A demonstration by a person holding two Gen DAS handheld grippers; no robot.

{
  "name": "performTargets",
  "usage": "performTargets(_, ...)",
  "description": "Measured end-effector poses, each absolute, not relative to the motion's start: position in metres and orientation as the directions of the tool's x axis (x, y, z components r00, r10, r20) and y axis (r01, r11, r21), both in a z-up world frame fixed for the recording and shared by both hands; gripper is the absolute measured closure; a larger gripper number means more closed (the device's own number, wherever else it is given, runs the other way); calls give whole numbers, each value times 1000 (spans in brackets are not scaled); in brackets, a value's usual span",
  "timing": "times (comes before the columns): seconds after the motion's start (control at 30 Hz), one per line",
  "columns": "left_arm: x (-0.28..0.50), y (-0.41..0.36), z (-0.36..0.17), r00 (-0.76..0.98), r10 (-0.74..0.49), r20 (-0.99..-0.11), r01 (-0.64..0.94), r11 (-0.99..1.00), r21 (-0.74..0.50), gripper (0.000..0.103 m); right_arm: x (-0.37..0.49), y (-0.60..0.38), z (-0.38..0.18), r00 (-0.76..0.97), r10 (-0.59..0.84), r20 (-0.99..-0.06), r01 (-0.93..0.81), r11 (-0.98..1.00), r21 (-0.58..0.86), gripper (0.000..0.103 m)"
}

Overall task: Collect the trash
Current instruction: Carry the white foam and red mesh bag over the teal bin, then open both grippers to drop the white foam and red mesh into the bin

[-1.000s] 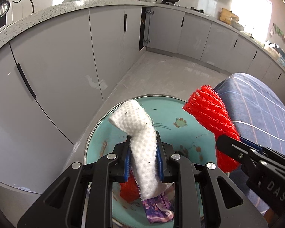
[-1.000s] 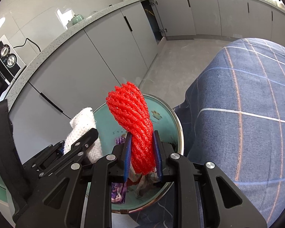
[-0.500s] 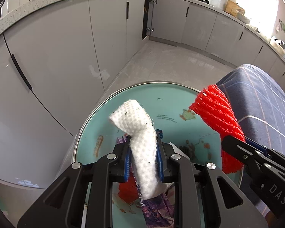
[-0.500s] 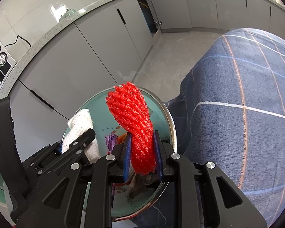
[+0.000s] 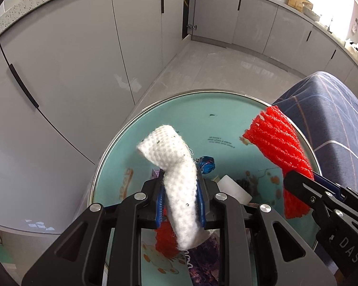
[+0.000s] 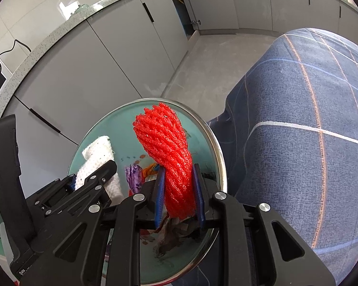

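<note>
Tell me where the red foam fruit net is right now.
The red foam fruit net is clamped in the right gripper, over the round teal metal-rimmed bin. The white foam net in the left gripper is beside it.

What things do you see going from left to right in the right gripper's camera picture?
Grey kitchen cabinet doors → white foam net sleeve held by the left gripper → red foam net sleeve in the right gripper → shiny metal rim of the teal trash bin → blue checked cloth.
</note>
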State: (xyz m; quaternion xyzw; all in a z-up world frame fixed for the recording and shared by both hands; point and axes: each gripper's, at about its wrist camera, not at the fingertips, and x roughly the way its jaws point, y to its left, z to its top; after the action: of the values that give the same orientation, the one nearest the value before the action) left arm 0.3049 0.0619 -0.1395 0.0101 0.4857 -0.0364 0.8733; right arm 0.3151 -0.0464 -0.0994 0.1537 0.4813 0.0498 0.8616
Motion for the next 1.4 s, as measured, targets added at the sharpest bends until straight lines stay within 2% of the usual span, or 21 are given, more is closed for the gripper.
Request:
performTargets(0.33, 311, 55, -147, 516, -37, -856, 70, 998, -1, 81, 316, -38, -103, 523, 250, -815, 31, 950, 312, 77)
performTargets(0.4, 314, 54, -148, 514, -32, -857, 66, 998, 2, 81, 316, -36, -103, 526, 255, -811, 20, 950, 312, 74)
performTargets(0.43, 315, 55, -148, 513, -30, -858, 62, 998, 2, 81, 316, -36, -102, 526, 261, -809, 12, 949, 314, 68)
performTargets(0.53, 314, 57, -149, 517, -28, -856, 58, 998, 2, 81, 313, -39, -98, 540, 264, -799, 3, 949, 315, 65)
performTargets(0.83, 311, 52, -148, 528, -36, -848, 71, 998, 2, 81, 293, -57, -72, 636, 197, -746, 36, 958, 283, 65)
performTargets(0.93, 308, 49, -148, 530, -12, -848, 63, 998, 26, 66, 284, -62, -67, 662, 162, -732, 55, 963, 263, 66)
performTargets(0.97, 309, 48, -149, 530, 8, -848, 53, 998, 42, 53, 282, -63, -66, 666, 154, -730, 61, 964, 259, 65)
performTargets(1.03, 308, 48, -148, 534, 15, -845, 48, 998, 48, 46, 280, -67, -67, 671, 147, -727, 72, 963, 260, 65)
performTargets(1.1, 307, 48, -147, 530, 19, -848, 46, 998, 51, 33, 277, -71, -68, 670, 142, -729, 87, 960, 267, 65)
performTargets(1.27, 299, 48, -140, 553, 36, -833, 35, 997, 67, 24, 271, -77, -71, 667, 143, -731, 101, 955, 279, 64)
performTargets(1.3, 296, 48, -138, 560, 38, -828, 36, 997, 70, 24, 270, -77, -70, 668, 149, -729, 100, 953, 287, 62)
performTargets(1.37, 289, 46, -134, 579, 51, -814, 37, 995, 88, 24, 266, -76, -68, 676, 156, -720, 90, 953, 290, 49)
performTargets(1.4, 285, 46, -133, 585, 61, -809, 32, 995, 98, 24, 263, -75, -66, 686, 147, -713, 88, 956, 281, 46)
